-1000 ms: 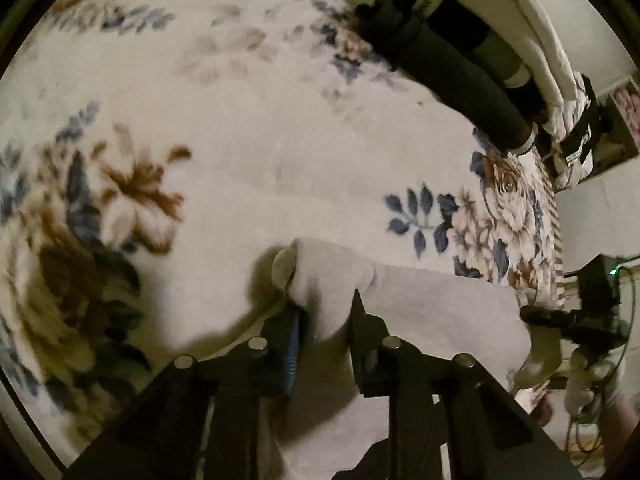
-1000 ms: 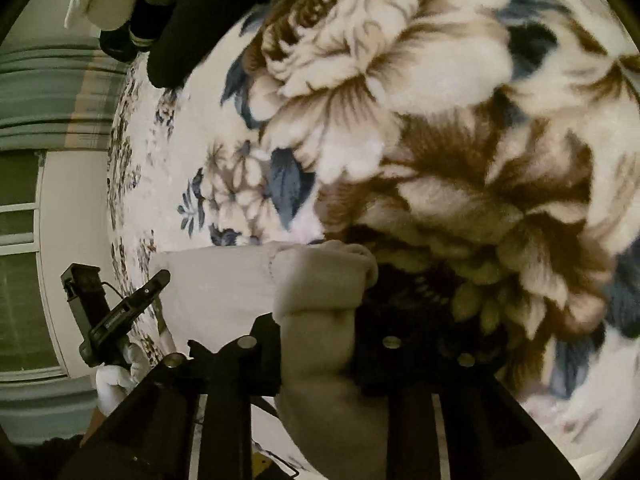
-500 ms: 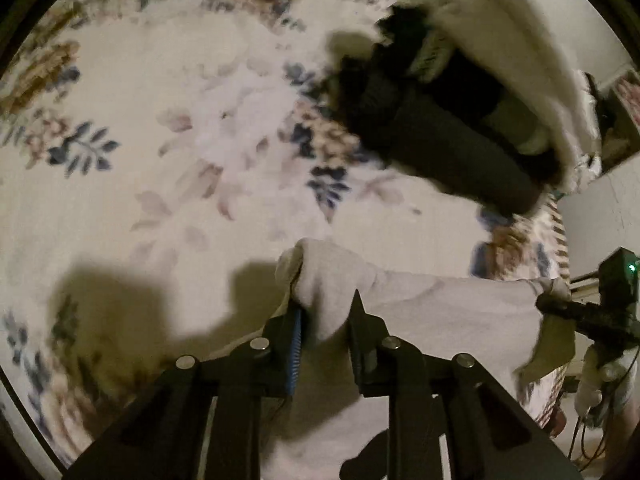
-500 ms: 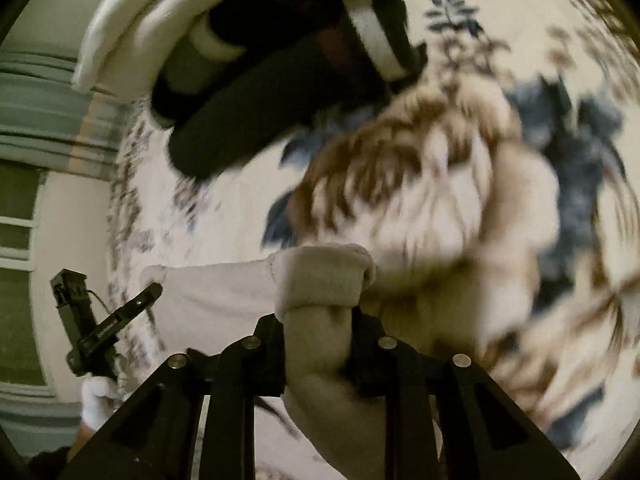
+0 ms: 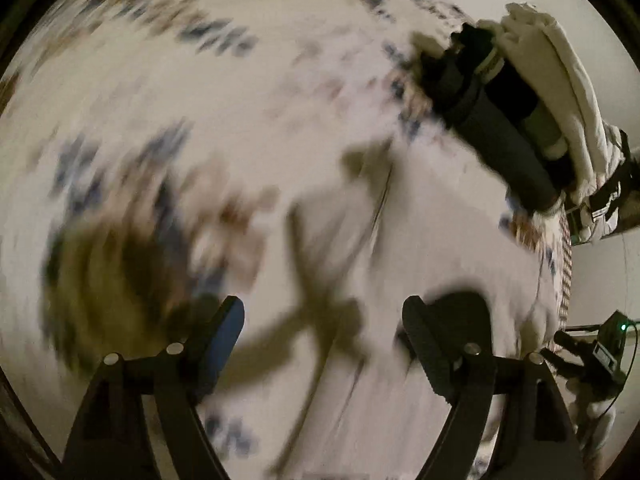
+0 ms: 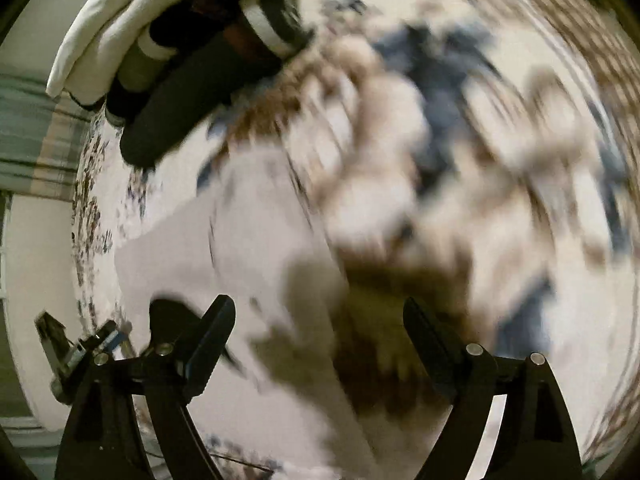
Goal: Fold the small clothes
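Note:
A pale grey-white garment lies flat on the floral bedspread, blurred by motion. My left gripper is open and empty above it, its shadow on the cloth. In the right wrist view the same garment lies at lower left on the bedspread. My right gripper is open and empty above the garment's edge.
A stack of folded dark and white clothes lies at the far right of the bed; it also shows in the right wrist view. The other hand-held gripper shows at the right edge, and in the right wrist view.
Both grippers have opened and let go of the pale garment, which now lies flat on the bed. Both cameras are moving fast, with heavy blur.

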`<state>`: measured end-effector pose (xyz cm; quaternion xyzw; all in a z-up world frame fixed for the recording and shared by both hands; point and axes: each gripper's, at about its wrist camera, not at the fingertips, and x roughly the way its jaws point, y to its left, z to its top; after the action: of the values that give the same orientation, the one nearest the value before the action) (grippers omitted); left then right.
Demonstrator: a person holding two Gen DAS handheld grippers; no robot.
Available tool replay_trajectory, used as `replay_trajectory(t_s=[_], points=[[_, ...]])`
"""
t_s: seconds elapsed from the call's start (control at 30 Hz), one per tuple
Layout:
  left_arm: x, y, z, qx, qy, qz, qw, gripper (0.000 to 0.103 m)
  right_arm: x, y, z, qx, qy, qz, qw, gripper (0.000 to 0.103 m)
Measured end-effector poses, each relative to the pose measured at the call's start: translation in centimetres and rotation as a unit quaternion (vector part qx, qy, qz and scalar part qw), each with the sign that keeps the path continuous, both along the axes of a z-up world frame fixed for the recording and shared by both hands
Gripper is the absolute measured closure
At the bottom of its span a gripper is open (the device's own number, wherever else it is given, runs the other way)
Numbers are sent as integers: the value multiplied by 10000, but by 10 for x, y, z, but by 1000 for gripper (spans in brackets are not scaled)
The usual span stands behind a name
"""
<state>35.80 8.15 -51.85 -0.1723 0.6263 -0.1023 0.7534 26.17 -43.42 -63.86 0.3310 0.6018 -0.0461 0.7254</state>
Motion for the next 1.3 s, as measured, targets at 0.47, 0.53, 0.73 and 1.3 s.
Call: replay_trajectory(t_s=[0.47, 0.53, 0.73, 1.3], points=[[-106, -13, -53, -102, 702, 297, 9970, 86, -129, 56, -75, 1296, 683, -957, 9846, 97], [-109, -11, -48, -160, 589, 331, 9976, 99, -133, 61, -68, 1208, 611, -916, 9866, 96], [-113, 4, -53, 19, 825, 360, 9959, 99, -138, 45, -51, 726, 784, -852, 9906, 97], [10, -38, -27, -1097, 447, 785, 9898, 42, -24, 2, -14, 625, -237, -1199, 9905, 40]])
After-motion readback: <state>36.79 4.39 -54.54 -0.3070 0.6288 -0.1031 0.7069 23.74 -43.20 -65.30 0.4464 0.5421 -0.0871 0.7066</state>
